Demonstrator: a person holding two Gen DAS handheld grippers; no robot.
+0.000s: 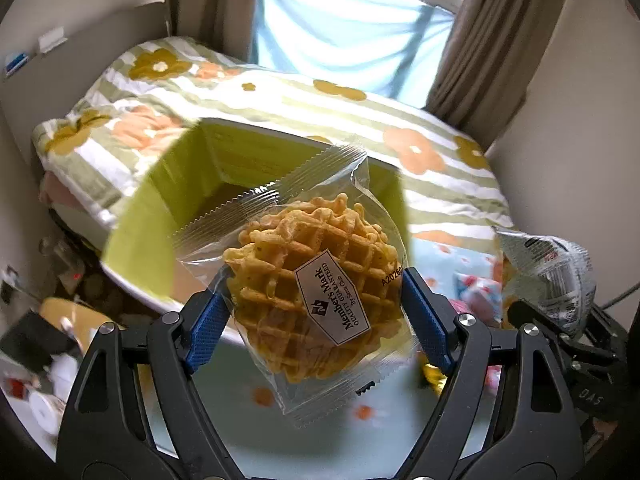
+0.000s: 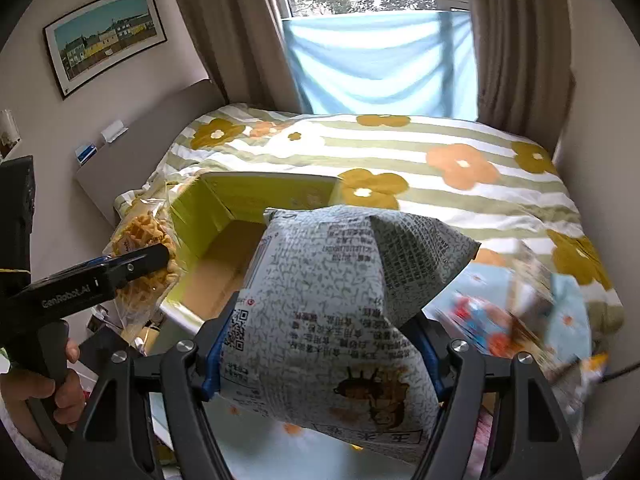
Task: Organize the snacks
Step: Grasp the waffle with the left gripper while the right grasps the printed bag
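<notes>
My left gripper (image 1: 316,308) is shut on a clear-wrapped waffle (image 1: 312,292) with a white label, held in the air before an open green-lined box (image 1: 160,208). The right wrist view shows my right gripper (image 2: 320,344) shut on a puffy grey printed snack bag (image 2: 340,292), also lifted, with the same green box (image 2: 208,216) beyond it on the bed. At the left of that view the left gripper (image 2: 132,264) carries the waffle (image 2: 140,248), a hand on its handle. The grey bag (image 1: 552,268) shows at the right edge of the left wrist view.
The box lies on a bed with a striped flowered quilt (image 2: 460,152). Several colourful snack packets (image 2: 492,320) lie blurred at the right on a pale blue cloth. A headboard (image 2: 132,148), curtains and a window stand behind. Clutter fills the floor (image 1: 60,320) at the left.
</notes>
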